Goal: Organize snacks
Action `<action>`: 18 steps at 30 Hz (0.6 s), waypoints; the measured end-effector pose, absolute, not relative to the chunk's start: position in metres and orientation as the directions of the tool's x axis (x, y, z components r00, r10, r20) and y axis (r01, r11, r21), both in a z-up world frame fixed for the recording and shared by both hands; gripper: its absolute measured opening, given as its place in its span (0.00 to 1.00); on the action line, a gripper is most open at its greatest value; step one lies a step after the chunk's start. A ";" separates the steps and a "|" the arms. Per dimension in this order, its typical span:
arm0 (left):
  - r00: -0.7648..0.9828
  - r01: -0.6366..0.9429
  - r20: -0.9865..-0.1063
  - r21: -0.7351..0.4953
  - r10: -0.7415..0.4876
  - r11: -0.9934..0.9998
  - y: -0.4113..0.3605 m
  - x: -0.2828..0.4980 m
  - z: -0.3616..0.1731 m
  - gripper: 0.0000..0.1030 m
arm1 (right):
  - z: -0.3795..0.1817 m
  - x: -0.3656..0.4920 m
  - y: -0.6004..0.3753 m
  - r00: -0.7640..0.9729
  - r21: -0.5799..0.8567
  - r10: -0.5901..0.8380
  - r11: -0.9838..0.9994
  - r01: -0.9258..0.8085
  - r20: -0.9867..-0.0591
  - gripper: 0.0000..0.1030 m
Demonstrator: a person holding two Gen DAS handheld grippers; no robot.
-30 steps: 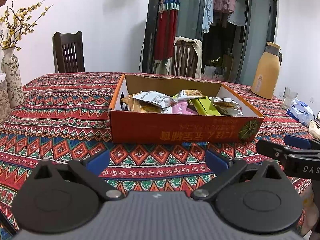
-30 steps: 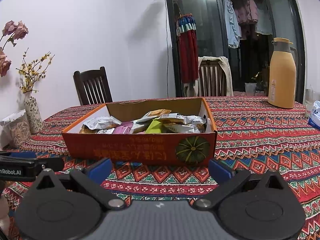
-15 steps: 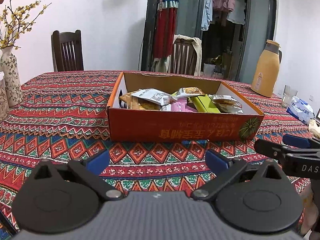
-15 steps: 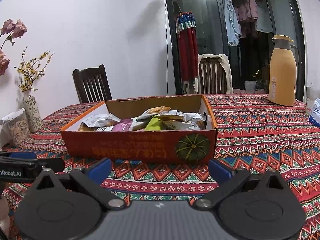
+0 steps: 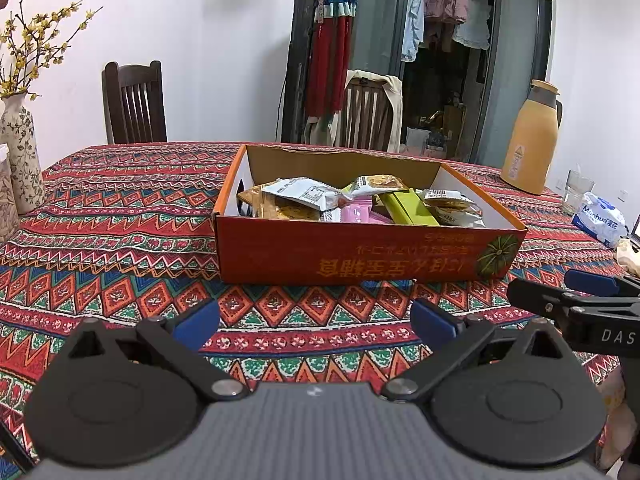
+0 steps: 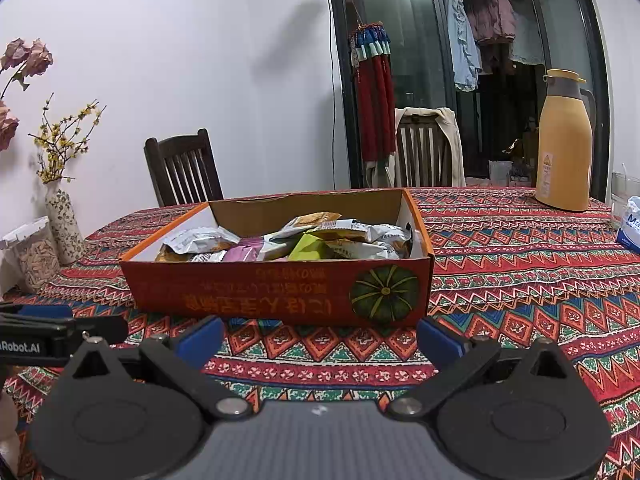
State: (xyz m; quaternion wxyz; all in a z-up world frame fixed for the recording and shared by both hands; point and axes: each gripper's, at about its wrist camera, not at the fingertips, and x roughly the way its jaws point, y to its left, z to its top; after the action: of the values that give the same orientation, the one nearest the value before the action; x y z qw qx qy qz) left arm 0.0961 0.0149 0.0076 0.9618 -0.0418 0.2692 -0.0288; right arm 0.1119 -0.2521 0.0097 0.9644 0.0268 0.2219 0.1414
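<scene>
Both cameras sit slightly closer to the box than a second ago, and nothing on the surface has shifted. Nearest, the left gripper [image 5: 315, 322] hovers just above the cloth with its jaws wide apart and empty, blue pads on black linkages. The right gripper [image 6: 319, 338] is the same, jaws spread and holding nothing; its fingers also show at the right edge of the left view.

Just beyond them lies the surface [image 5: 120, 240], covered by a woven-looking cloth of red, green and blue zigzags and diamonds. On it stands a shallow, open orange cardboard box [image 5: 360, 256], rectangular, with a printed green pumpkin on its front wall. Inside lies a loose heap of snack packets [image 5: 360, 204]: crinkled white and silver foil wrappers, clear ones showing brown biscuits, a flat pink sachet and a stiff lime-green packet.

Farther left stand a floral ceramic vase [image 5: 22, 164] with yellow twigs and a clear jar [image 6: 34, 254]. Far right are a smooth tan thermos jug [image 6: 564, 148], a drinking glass [image 5: 576, 194] and a soft tissue pack [image 5: 602, 218]. Two dark slatted wooden chairs stand behind.
</scene>
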 end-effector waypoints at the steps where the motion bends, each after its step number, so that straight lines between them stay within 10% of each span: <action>1: 0.853 0.033 -0.516 -0.096 -0.077 0.995 0.015 0.096 0.008 1.00 | 0.010 0.112 -0.252 0.862 0.114 0.285 0.959 -0.261 -0.420 1.00; 18: 0.854 0.035 -0.513 -0.096 -0.080 0.995 0.015 0.095 0.007 1.00 | 0.010 0.112 -0.252 0.862 0.114 0.284 0.959 -0.261 -0.421 1.00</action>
State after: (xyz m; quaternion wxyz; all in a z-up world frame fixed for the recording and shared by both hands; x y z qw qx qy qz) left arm 0.0951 0.0148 0.0071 0.9620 -0.0416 0.2681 -0.0300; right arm 0.1117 -0.2522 0.0097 0.9644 0.0265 0.2220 0.1413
